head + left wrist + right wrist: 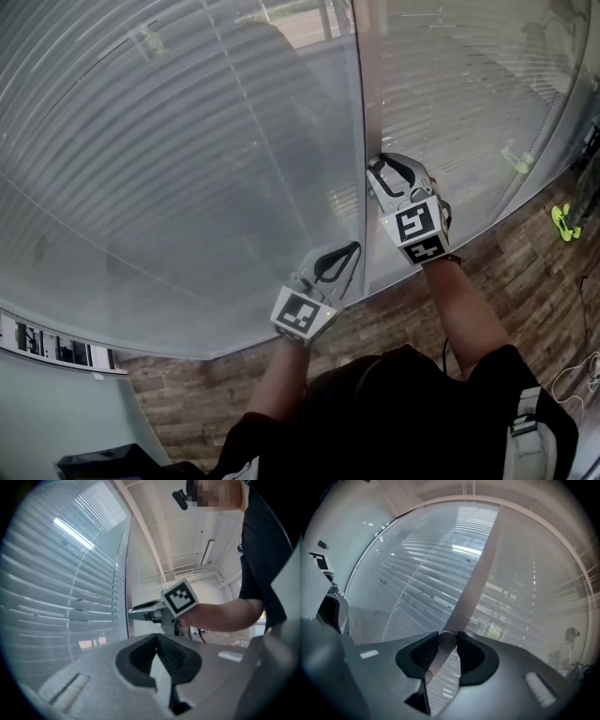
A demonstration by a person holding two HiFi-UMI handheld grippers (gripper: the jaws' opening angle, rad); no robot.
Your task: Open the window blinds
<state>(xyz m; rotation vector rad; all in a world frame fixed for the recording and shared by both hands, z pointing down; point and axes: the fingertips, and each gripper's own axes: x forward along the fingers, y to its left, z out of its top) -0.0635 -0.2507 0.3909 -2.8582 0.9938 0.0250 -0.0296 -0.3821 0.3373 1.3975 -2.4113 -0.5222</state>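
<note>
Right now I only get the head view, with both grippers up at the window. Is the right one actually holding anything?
Observer: Yes. The right gripper view shows the right gripper closed on a slim translucent rod that runs across its jaws.
Operator: And the left one?
Observer: Its own view shows the left gripper shut, with nothing between its jaws.
Operator: Can you see through the blinds at all?
Observer: Partly. In the left gripper view, bands of daylight show between the slats.
</note>
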